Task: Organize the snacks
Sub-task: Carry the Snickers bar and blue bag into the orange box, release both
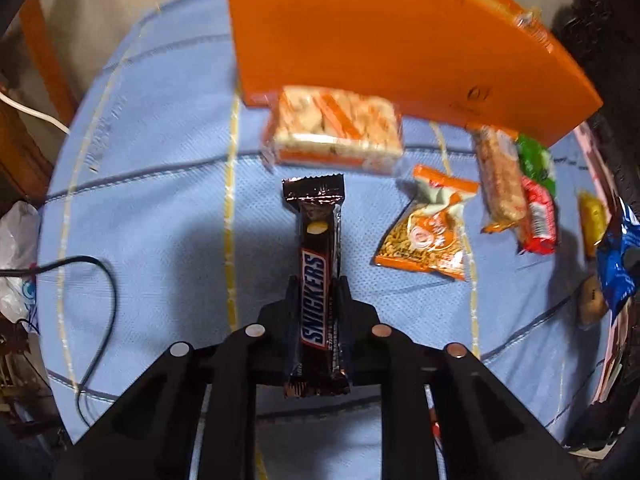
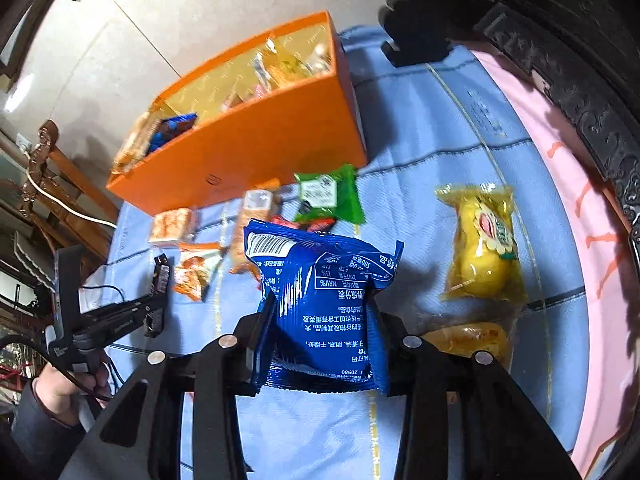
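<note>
My left gripper (image 1: pixel 319 284) is shut on a brown Snickers bar (image 1: pixel 316 240), which points away over the blue cloth. My right gripper (image 2: pixel 324 308) is shut on a blue snack packet (image 2: pixel 320 272), held above the cloth with its printed back facing me. An open orange box (image 2: pixel 248 148) with several snacks inside stands at the back. In front of it lie a cracker pack (image 1: pixel 336 132), an orange peanut packet (image 1: pixel 428 232), a cereal bar (image 1: pixel 500 176), a red packet (image 1: pixel 538 216) and a green packet (image 2: pixel 328 192). A yellow packet (image 2: pixel 484 244) lies to the right.
A blue quilted cloth (image 1: pixel 160 160) covers the table, with a pink cloth (image 2: pixel 560 200) along its right edge. Dark carved furniture (image 2: pixel 560 40) rises behind that edge. A black cable (image 1: pixel 100 280) loops at the left; a white plastic bag (image 1: pixel 16 240) sits beyond it.
</note>
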A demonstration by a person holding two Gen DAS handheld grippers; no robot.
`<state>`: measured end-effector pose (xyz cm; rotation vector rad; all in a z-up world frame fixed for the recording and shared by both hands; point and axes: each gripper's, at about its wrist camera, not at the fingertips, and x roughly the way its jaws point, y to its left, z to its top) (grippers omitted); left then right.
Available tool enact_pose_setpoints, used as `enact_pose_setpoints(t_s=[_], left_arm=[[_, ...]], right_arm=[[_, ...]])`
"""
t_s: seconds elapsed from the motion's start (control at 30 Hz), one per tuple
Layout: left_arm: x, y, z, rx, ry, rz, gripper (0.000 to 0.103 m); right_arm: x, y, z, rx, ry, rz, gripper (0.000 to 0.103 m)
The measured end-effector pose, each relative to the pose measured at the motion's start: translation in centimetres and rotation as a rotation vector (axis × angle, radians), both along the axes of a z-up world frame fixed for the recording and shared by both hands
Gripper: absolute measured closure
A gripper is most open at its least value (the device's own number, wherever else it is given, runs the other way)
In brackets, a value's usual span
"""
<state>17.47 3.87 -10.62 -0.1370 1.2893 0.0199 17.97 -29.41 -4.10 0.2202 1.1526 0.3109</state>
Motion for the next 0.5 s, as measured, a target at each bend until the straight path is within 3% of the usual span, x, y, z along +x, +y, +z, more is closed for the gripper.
enact_pose_setpoints(t_s=[0.23, 0.37, 0.5], left_arm=[[-1.6, 0.9, 7.2, -0.009, -0.135, -0.018, 0.086], [-0.2, 0.6, 12.2, -0.003, -0.226, -0.037, 0.086], [2.5, 0.0, 15.3, -0.001, -0.295, -0.051, 0.086]], right_arm=[[0.9, 1.5, 4.0, 0.044, -0.092, 0.055, 0.063], [2.7, 2.6, 6.6, 0.047, -0.161, 0.076, 0.063], [5.2, 3.2, 8.5, 0.053, -0.214, 0.077, 0.063]])
